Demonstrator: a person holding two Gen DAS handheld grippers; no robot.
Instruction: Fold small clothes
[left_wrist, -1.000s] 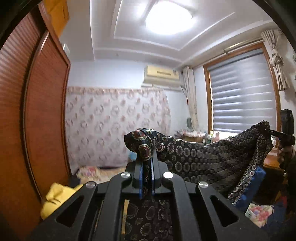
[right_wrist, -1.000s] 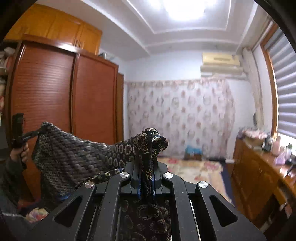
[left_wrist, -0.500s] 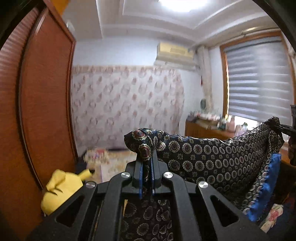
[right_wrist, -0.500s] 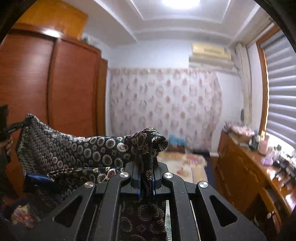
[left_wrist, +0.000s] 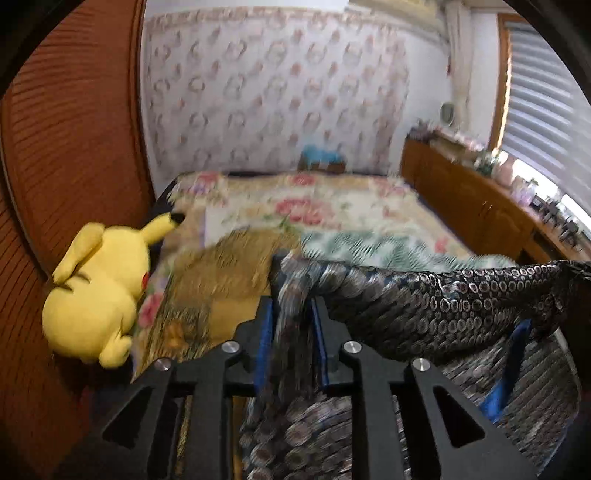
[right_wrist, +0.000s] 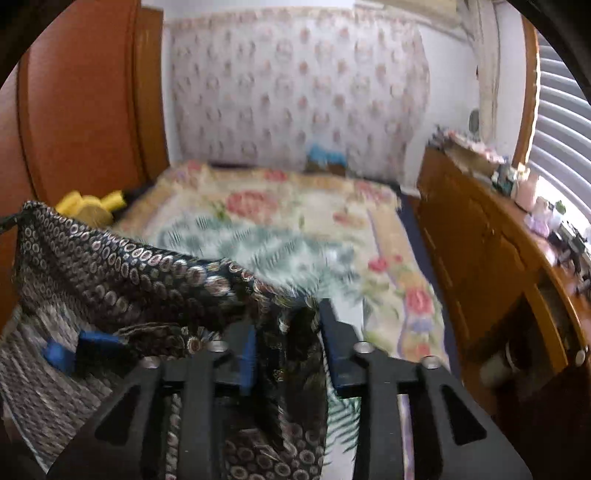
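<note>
Open bed (left_wrist: 332, 206) ahead, wardrobe (left_wrist: 74, 147) left, cabinet (right_wrist: 480, 236) right; patterned garment (left_wrist: 443, 302) stretched sideways between opening jaws, cloth inside both.

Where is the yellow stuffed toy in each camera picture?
Left wrist view: the yellow stuffed toy is big at the left edge, lying beside the bed, against the wooden wardrobe.
Right wrist view: the toy is small, left of middle, peeking above the dark patterned cloth.
Shared landmark: the flowery bed.
</note>
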